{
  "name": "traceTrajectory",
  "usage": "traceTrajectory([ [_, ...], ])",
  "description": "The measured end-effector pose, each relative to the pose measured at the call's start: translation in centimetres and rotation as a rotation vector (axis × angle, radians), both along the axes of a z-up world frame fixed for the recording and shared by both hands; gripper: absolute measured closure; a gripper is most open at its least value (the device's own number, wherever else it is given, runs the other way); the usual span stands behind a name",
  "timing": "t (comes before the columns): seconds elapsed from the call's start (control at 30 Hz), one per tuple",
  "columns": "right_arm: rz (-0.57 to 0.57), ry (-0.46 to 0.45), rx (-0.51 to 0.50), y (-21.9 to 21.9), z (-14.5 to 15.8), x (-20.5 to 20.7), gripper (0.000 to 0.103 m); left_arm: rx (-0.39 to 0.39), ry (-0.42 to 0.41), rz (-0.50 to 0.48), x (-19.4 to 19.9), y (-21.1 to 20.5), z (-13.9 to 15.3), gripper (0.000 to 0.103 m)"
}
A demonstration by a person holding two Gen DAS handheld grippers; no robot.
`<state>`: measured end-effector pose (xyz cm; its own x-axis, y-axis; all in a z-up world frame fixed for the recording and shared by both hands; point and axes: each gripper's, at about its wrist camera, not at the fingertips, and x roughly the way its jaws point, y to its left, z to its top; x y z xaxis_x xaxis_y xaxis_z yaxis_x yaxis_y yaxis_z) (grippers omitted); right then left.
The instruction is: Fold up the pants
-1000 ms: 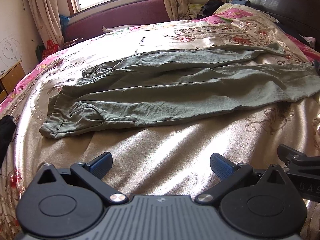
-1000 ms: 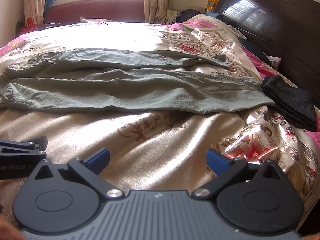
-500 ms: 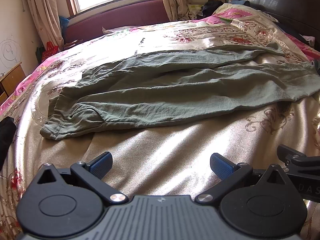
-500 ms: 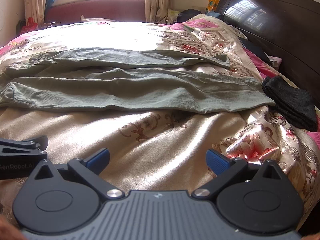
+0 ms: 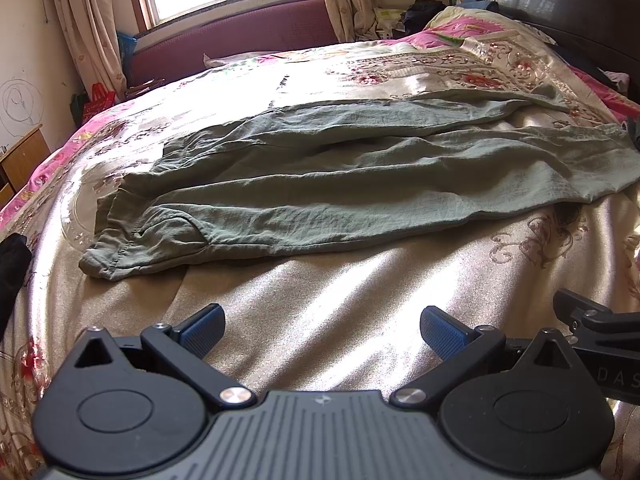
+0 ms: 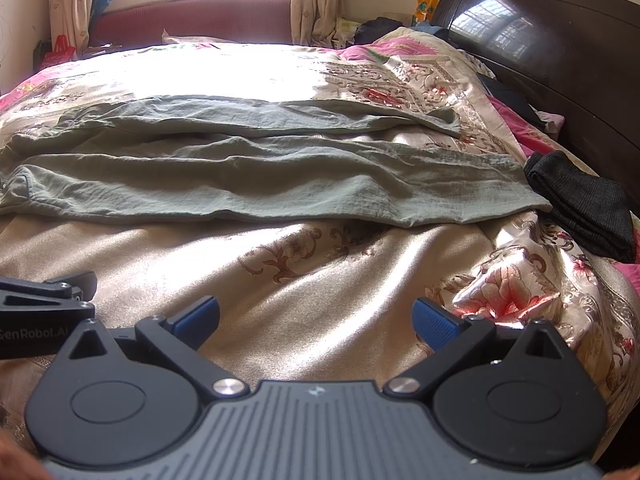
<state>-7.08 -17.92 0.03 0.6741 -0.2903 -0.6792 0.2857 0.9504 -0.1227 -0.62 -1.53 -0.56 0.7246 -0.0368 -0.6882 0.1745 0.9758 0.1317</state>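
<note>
Grey-green pants [image 5: 340,184] lie spread lengthwise across the bed, waistband at the left [image 5: 108,240], leg ends at the right [image 6: 492,196]. The two legs lie side by side, wrinkled. My left gripper [image 5: 322,330] is open and empty, held over bare bedspread short of the pants' near edge. My right gripper [image 6: 316,320] is open and empty, also short of the pants, toward the leg ends. Each gripper's body shows at the edge of the other's view.
A shiny gold floral bedspread [image 6: 320,272] covers the bed. A folded dark garment [image 6: 584,204] lies right of the leg ends. A dark wooden headboard [image 6: 560,56] stands at the right. A black item [image 5: 12,272] sits at the left bed edge. A window and maroon bench are beyond.
Both grippers have crept slightly nearer the pants; otherwise the scene is the same and the pants have not moved.
</note>
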Motion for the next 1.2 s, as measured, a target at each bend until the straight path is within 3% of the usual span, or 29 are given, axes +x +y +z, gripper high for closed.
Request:
traceTrajectory([
  [0.6,0.014,-0.013,0.028,-0.1,0.5,0.3,0.001,-0.023,0.003,-0.005,0.4,0.7,1.0,0.0],
  [0.83,0.081,-0.067,0.074,-0.6,2.8,0.4,0.001,0.033,-0.1,-0.048,1.0,0.7,4.4,0.0],
  [1.07,0.165,-0.072,0.064,-1.2,4.1,4.9,0.001,0.127,-0.14,-0.12,4.1,2.6,4.6,0.0],
  [1.2,0.271,-0.054,0.031,-0.9,5.1,9.9,0.002,0.148,-0.147,-0.16,7.6,4.5,4.7,0.0],
])
